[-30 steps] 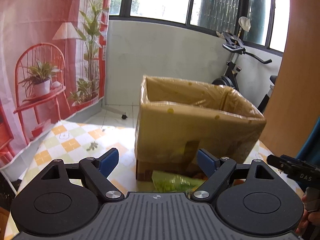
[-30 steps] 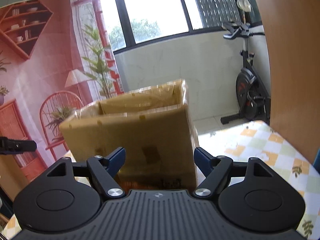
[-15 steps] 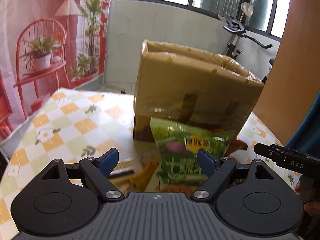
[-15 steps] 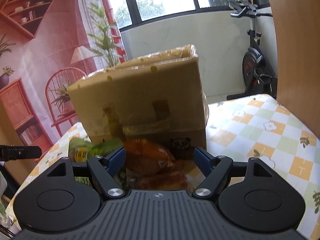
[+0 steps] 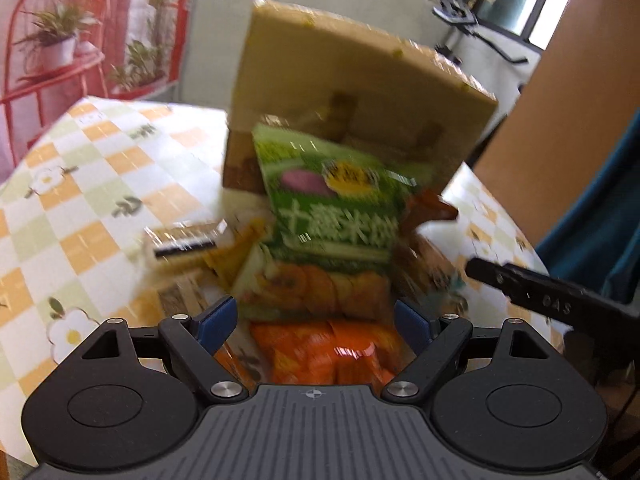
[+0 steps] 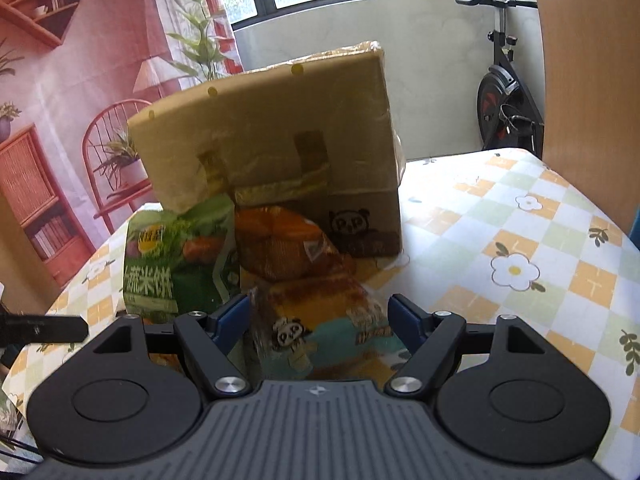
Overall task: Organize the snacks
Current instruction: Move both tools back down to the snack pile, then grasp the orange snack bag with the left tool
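A pile of snack packs lies on the checked tablecloth in front of a tall cardboard box (image 5: 360, 92) (image 6: 280, 136). A green rice-cracker bag (image 5: 332, 208) (image 6: 176, 256) leans against the box. An orange bag (image 6: 280, 244) lies beside it, and a panda-printed pack (image 6: 320, 320) lies nearer. My left gripper (image 5: 314, 320) hangs open over an orange pack (image 5: 324, 352), pads not touching it. Over the panda pack my right gripper (image 6: 318, 316) is open too, with nothing gripped. One finger of the other gripper (image 5: 540, 300) (image 6: 40, 326) shows at each view's edge.
A small dark-and-gold bar (image 5: 184, 240) lies left of the pile. The checked table (image 6: 520, 240) stretches to the right of the box. An exercise bike (image 6: 500, 80) stands by the window wall, a wooden panel (image 6: 580, 60) at the right.
Both grippers have sunk and tipped downward toward the table. The snack pile in front of the box has come into view and now fills the space between the fingers. Both stay open.
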Demonstrator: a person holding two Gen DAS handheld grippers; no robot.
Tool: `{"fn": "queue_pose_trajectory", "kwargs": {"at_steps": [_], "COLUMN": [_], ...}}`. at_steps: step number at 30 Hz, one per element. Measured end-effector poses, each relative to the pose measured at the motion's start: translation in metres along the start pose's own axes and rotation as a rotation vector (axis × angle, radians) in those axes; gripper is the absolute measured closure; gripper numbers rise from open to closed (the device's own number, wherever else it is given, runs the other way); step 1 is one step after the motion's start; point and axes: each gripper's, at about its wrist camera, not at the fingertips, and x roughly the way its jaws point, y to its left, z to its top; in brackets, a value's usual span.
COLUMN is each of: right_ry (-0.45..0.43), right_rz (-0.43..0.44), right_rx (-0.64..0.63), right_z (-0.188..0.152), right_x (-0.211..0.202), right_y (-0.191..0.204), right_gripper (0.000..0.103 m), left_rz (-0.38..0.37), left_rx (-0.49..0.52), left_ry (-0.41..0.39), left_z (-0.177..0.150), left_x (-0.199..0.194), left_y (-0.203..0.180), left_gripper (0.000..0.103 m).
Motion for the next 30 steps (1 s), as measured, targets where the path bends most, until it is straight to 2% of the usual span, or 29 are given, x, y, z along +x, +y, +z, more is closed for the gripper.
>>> {"fn": "queue_pose_trajectory", "kwargs": {"at_steps": [12, 17, 23, 27, 30], "right_ry": [0.018, 0.022, 0.03, 0.032, 0.038], "right_rz": [0.008, 0.011, 0.008, 0.008, 0.008], "right_rx": [-0.025, -0.027, -0.015, -0.013, -0.011], "right_z": [-0.005, -0.005, -0.006, -0.006, -0.006], "right_x": [0.002, 0.003, 0.006, 0.007, 0.009], "right_y": [0.007, 0.007, 0.003, 0.002, 0.001], "right_gripper": [0.025, 0.025, 0.025, 0.025, 0.025], "left_rz": [-0.044, -0.025, -0.022, -0.039, -0.064], "left_rx": [-0.002, 0.006, -0.044, -0.073, -0.075], "left_ry": [0.115, 0.145, 0.204, 0.207, 0.197], "left_z": [-0.013, -0.013, -0.014, -0.015, -0.016], "left_x": [0.028, 0.04, 0.055, 0.059, 0.058], "left_y": [-0.007, -0.01, -0.004, 0.002, 0.003], "left_gripper": [0.016, 0.016, 0.015, 0.016, 0.025]}}
